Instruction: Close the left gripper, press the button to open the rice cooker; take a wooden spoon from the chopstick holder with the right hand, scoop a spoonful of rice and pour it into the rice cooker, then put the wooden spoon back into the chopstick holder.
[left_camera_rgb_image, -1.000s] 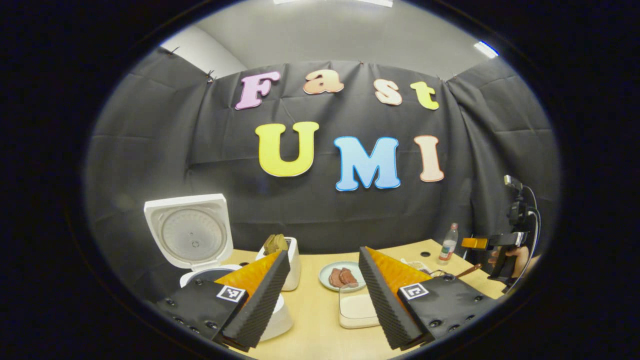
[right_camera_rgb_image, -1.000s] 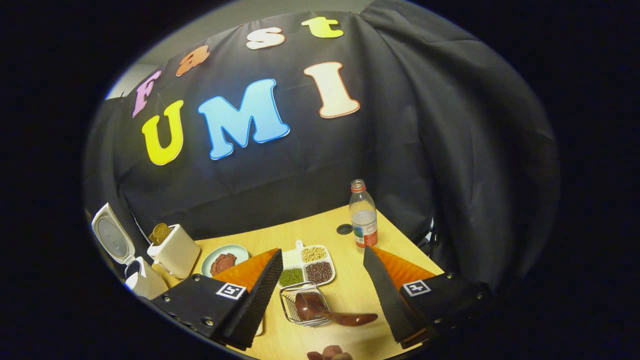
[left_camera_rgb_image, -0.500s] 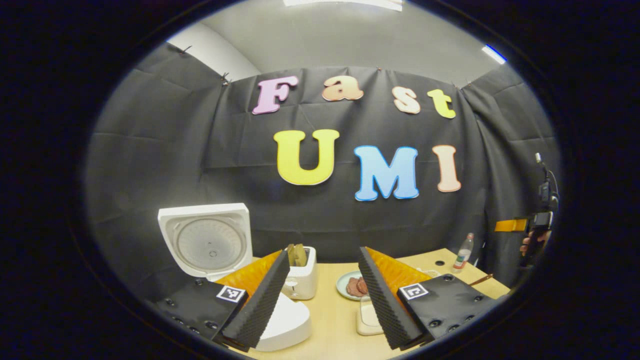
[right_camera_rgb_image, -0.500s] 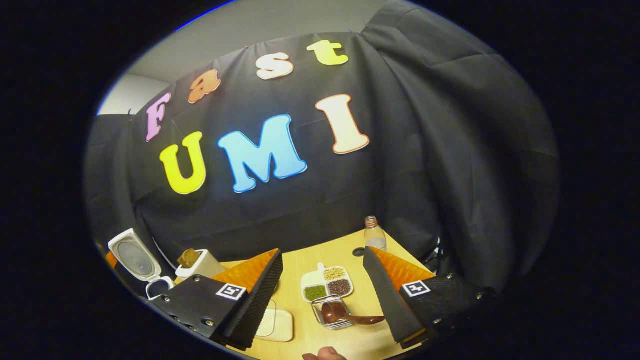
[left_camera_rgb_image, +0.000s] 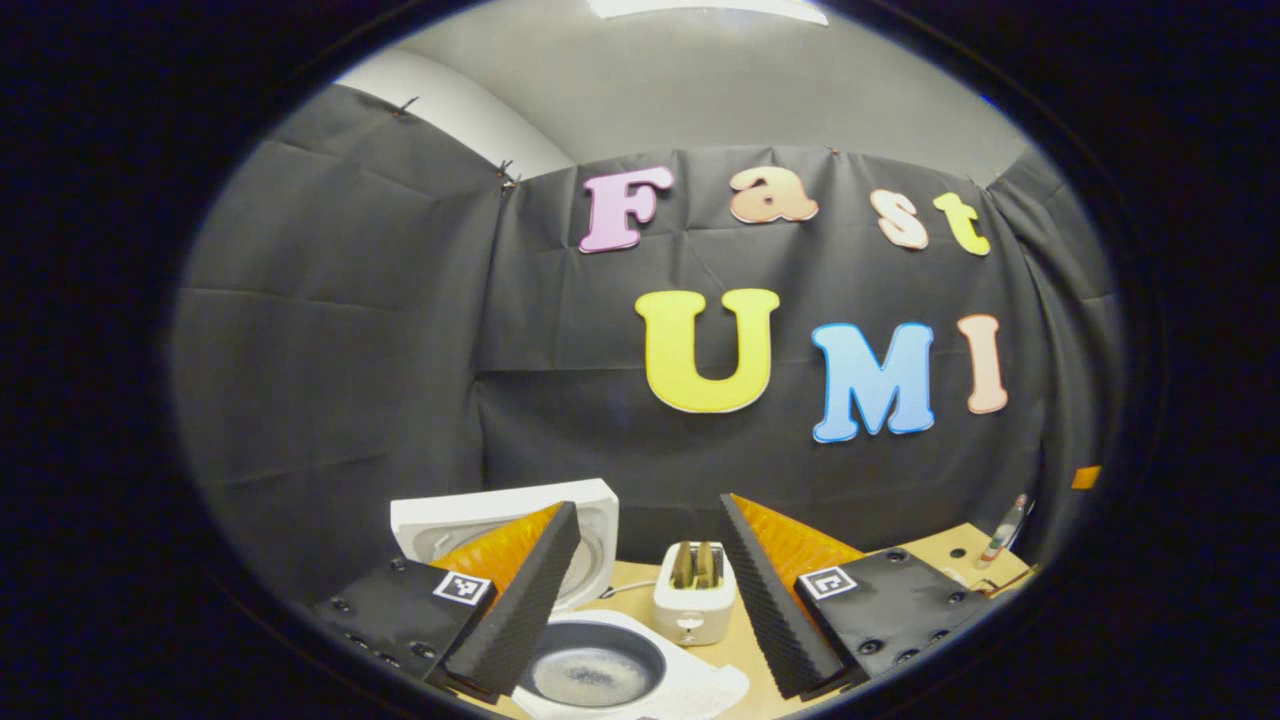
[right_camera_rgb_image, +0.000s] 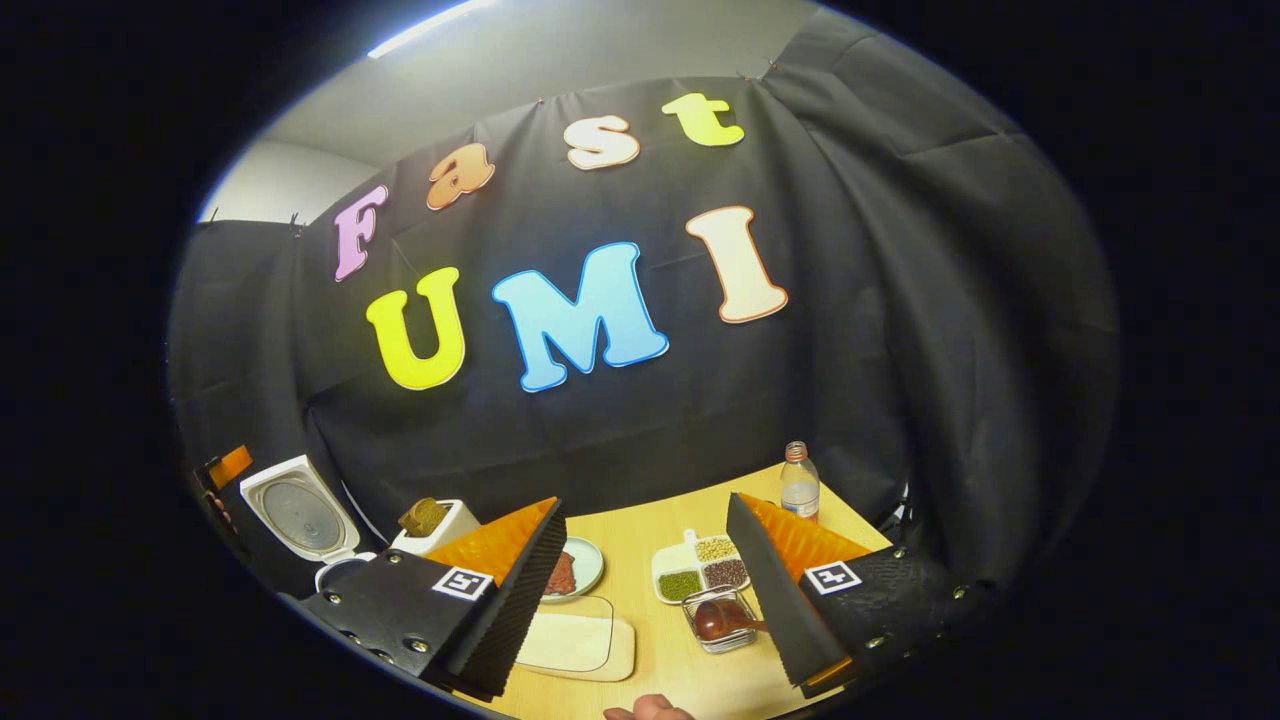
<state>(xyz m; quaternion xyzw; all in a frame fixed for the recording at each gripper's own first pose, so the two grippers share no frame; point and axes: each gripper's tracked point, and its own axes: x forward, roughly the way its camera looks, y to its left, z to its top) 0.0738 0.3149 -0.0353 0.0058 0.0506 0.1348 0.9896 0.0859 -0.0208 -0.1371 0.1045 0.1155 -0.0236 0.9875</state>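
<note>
The rice cooker (left_camera_rgb_image: 560, 640) stands open: in the left gripper view its white lid (left_camera_rgb_image: 600, 520) is raised behind the pot, and the dark inner pot (left_camera_rgb_image: 592, 668) shows a thin pale layer at the bottom, which I judge to be rice already poured in. The left gripper (left_camera_rgb_image: 648, 600) hangs above the cooker with its jaws apart and nothing between them; a white toaster (left_camera_rgb_image: 694, 592) stands on the table just behind. In the right gripper view, the right gripper (right_camera_rgb_image: 645, 590) is also open and holds nothing. The wooden spoon (right_camera_rgb_image: 722, 620) lies in the small wire holder (right_camera_rgb_image: 722, 622) on the yellow table (right_camera_rgb_image: 640, 545), just beside the gripper's right finger (right_camera_rgb_image: 775, 590). Its bowl rests inside the holder and its handle seems to run out low toward the right, behind that finger, so the long axis is nearly flat and not upright; the end of the handle is hidden. So I judge that the task is at its end: button pressed, rice poured, spoon back in the holder. The next move probably calls only for drawing both grippers away without knocking the holder. Near the holder are a divided dish of beans (right_camera_rgb_image: 703, 568), a water bottle (right_camera_rgb_image: 800, 485), a small plate (right_camera_rgb_image: 572, 570) and a pale cutting board (right_camera_rgb_image: 575, 645).
</note>
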